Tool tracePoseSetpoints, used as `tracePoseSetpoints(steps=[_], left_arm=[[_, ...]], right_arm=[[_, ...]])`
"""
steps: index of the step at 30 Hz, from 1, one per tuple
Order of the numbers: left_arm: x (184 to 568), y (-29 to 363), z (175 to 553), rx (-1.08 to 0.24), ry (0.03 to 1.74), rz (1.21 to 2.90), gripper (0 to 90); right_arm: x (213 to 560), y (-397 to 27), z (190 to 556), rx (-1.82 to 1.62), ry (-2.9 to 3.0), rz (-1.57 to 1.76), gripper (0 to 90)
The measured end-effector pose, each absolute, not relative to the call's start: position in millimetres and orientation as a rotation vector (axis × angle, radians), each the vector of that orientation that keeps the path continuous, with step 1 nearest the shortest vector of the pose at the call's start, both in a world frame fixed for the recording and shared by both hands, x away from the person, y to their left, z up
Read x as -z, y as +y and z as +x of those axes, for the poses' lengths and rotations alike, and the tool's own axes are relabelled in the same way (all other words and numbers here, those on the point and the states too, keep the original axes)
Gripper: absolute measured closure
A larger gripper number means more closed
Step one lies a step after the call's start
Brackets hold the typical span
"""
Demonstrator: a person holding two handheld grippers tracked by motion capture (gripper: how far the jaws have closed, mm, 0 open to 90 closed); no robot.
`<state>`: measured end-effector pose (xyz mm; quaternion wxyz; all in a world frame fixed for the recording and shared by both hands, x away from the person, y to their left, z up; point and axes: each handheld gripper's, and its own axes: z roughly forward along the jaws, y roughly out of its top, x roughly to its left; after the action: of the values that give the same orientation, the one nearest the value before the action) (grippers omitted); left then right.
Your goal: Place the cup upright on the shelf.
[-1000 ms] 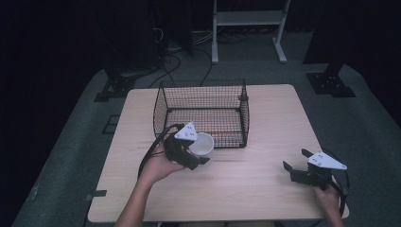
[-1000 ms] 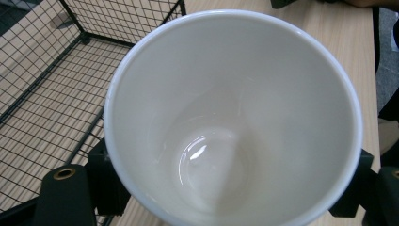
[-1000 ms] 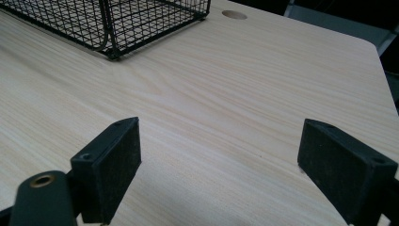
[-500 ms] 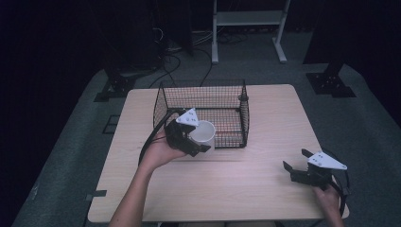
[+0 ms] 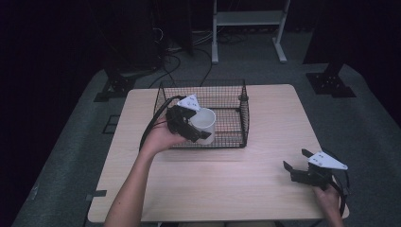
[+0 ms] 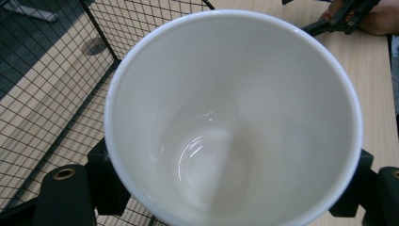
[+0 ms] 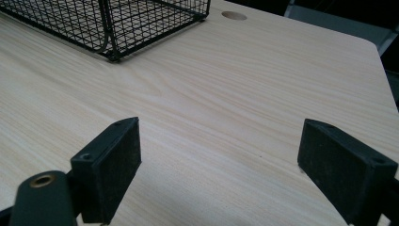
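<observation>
Step in hand: I carry the white cup (image 5: 203, 124) toward the wire basket (image 5: 243, 111), clamped in the left gripper (image 5: 196, 128).
Doing it well: I judge the cup should clear the near basket wall fully before I lower it, kept level, and released only once inside.
Cup and jaws: it sits between my left jaws, pressed on both sides, mouth facing the camera, held above the basket's near-left wall.
Right gripper (image 5: 299, 165): jaws spread, empty, over the bench (image 5: 265, 189).

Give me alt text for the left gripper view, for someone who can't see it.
An empty glossy white ceramic cup, seen from above its mouth, is clamped between the left gripper's black jaws. Behind it are a black wire mesh basket and a light wooden table.
</observation>
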<state>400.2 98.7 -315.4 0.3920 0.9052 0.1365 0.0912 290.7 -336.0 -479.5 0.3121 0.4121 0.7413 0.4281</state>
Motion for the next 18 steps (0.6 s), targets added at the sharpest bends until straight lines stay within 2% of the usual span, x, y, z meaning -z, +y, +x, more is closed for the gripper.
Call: tracePoseSetpoints(steps=[18], left_arm=[[307.2,99.2,430.9,-0.224,0.386,2.285,20.9]], right_arm=[[479.6,-336.1,290.7,-1.133,1.956,1.086,13.1]])
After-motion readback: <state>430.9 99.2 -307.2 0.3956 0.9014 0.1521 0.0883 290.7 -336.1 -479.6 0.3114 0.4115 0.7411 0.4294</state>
